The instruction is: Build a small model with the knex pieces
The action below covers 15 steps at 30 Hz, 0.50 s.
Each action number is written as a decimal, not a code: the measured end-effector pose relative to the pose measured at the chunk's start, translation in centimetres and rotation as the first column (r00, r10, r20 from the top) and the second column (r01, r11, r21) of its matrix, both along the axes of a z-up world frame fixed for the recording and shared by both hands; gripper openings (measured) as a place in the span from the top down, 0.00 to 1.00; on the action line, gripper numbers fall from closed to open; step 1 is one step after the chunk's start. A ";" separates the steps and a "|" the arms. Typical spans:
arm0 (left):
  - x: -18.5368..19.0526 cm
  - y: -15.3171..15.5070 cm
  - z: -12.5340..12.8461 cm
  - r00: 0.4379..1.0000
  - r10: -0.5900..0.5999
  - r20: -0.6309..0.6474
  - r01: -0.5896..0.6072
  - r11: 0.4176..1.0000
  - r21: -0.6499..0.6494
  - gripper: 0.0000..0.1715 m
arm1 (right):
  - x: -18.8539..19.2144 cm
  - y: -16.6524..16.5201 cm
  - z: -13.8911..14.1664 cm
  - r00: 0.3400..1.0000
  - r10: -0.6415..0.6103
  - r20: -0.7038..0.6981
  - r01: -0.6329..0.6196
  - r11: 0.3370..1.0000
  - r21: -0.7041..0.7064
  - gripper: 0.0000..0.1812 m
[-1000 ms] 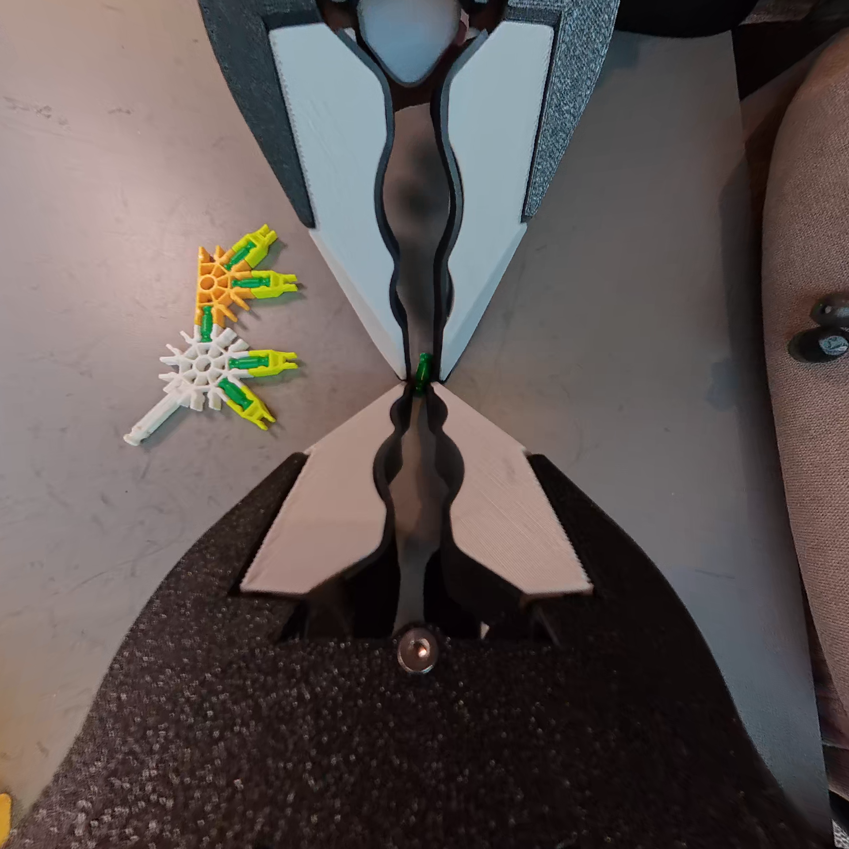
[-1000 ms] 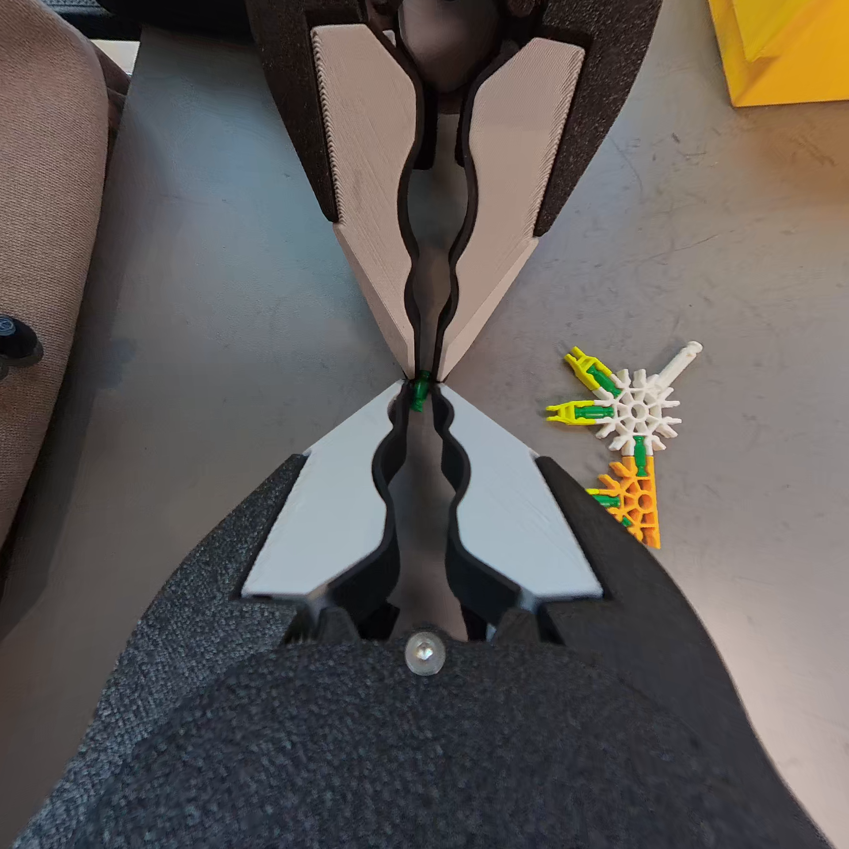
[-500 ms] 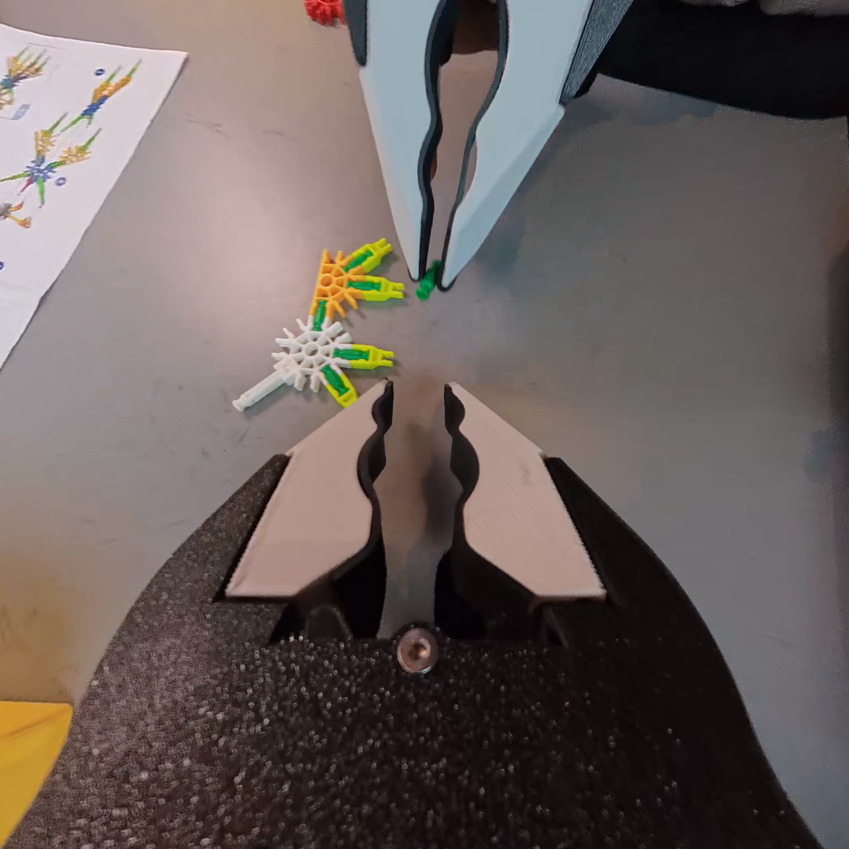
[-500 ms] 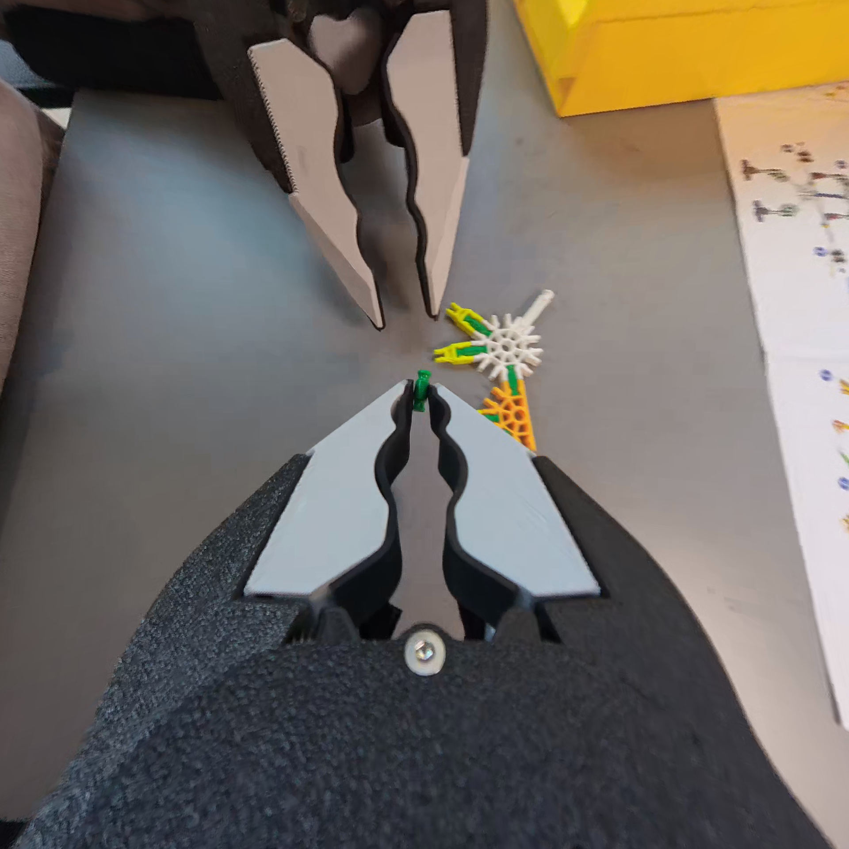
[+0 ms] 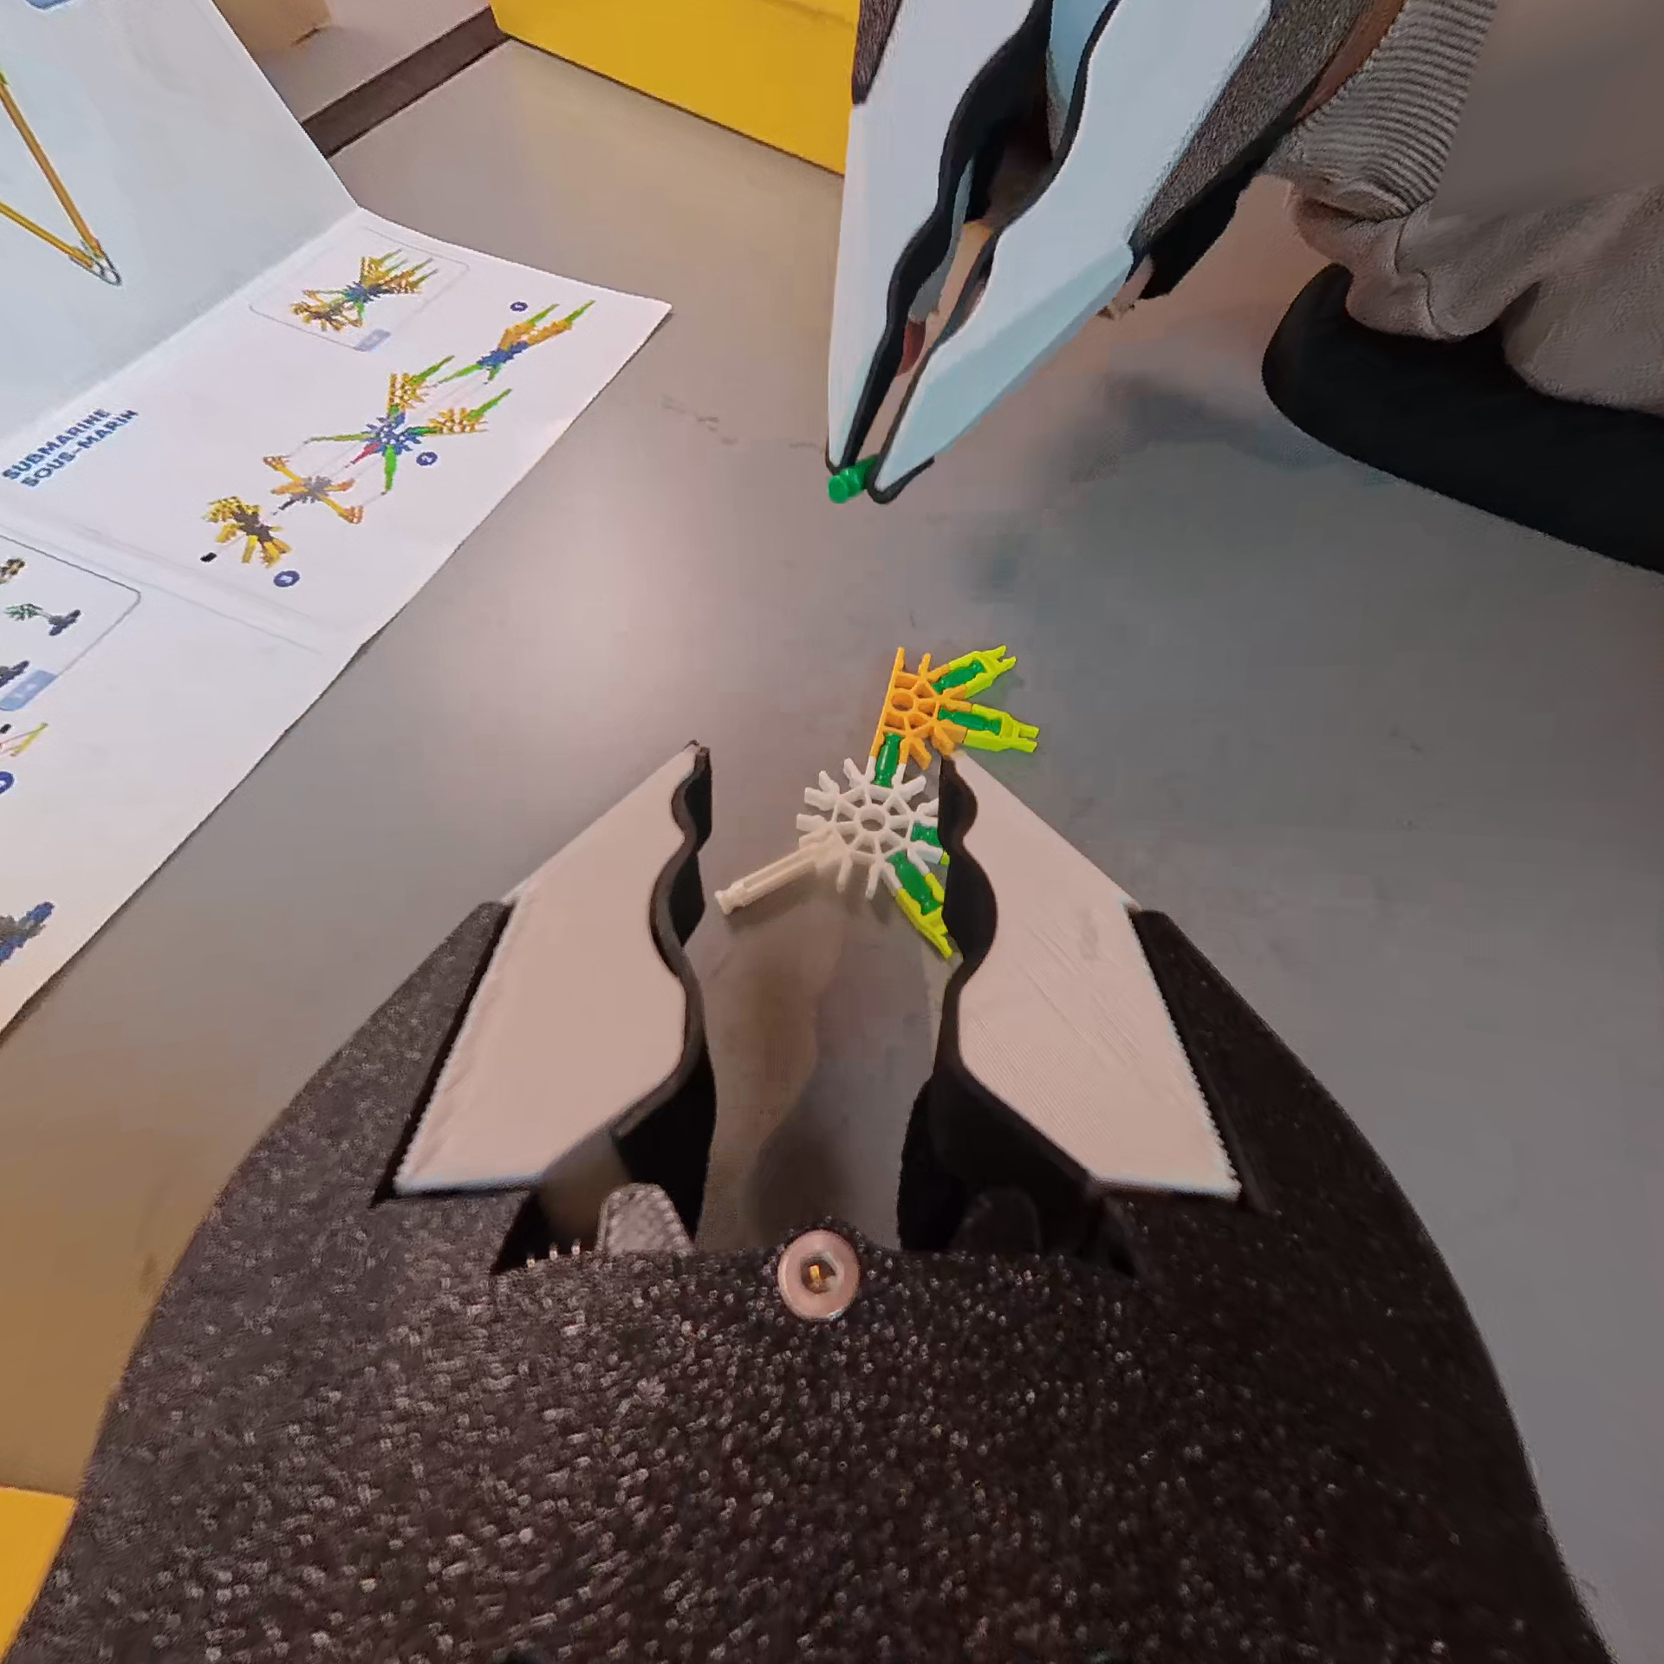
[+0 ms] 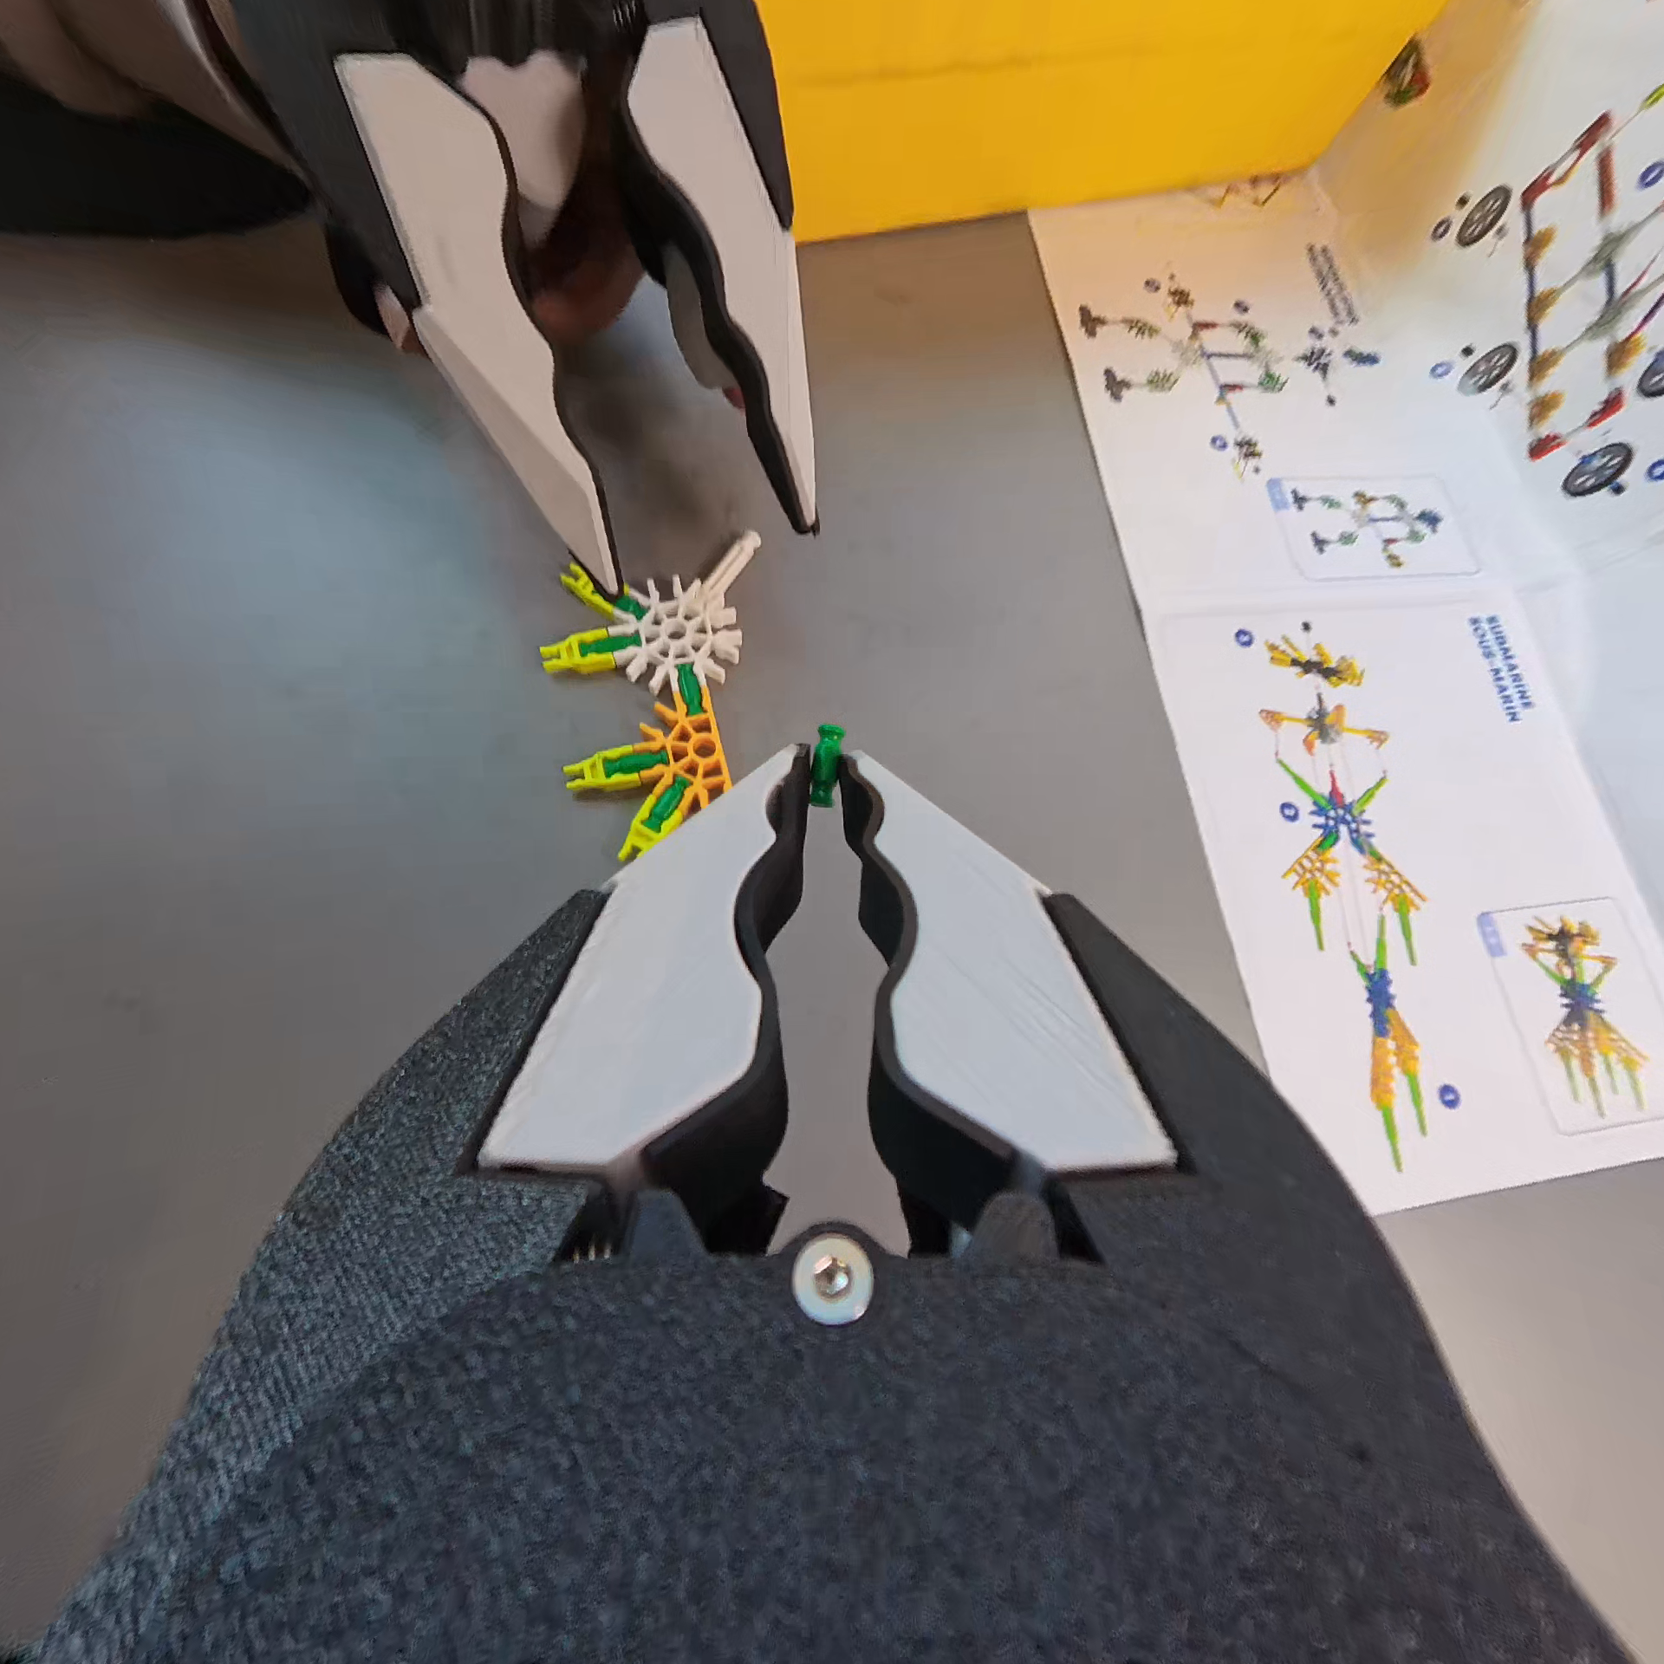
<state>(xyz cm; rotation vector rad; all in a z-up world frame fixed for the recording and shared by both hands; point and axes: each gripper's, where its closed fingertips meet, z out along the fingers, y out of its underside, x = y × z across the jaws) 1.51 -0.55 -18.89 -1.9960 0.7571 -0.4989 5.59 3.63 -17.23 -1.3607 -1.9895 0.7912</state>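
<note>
Having let go of the short green plastic rod (image 6: 825, 765), now pinched only by the right gripper (image 6: 823, 755), the left gripper (image 5: 819, 765) spread wide over the white-and-orange snowflake-connector assembly (image 5: 900, 792).

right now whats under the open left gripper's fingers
The grey table and the white snowflake-shaped plastic connector with its white rod sit between the left gripper fingers. The right-hand finger covers part of its green and yellow pieces.
</note>
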 end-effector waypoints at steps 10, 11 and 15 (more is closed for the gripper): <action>0.4 -1.2 -1.7 0.996 -0.041 -0.073 0.036 0.997 -0.068 0.77 | 0.5 -0.5 -1.4 0.999 0.037 0.023 -0.036 0.998 -0.050 0.97; 0.4 -1.3 -2.0 0.996 -0.041 -0.076 0.034 0.996 -0.088 0.77 | 0.5 -0.5 -1.4 0.999 0.038 0.024 -0.037 0.998 -0.054 0.97; 0.4 -1.4 -2.6 0.995 -0.040 -0.086 0.028 0.991 -0.128 0.75 | 0.9 -0.3 -1.8 0.999 0.039 0.037 -0.037 0.998 -0.057 0.97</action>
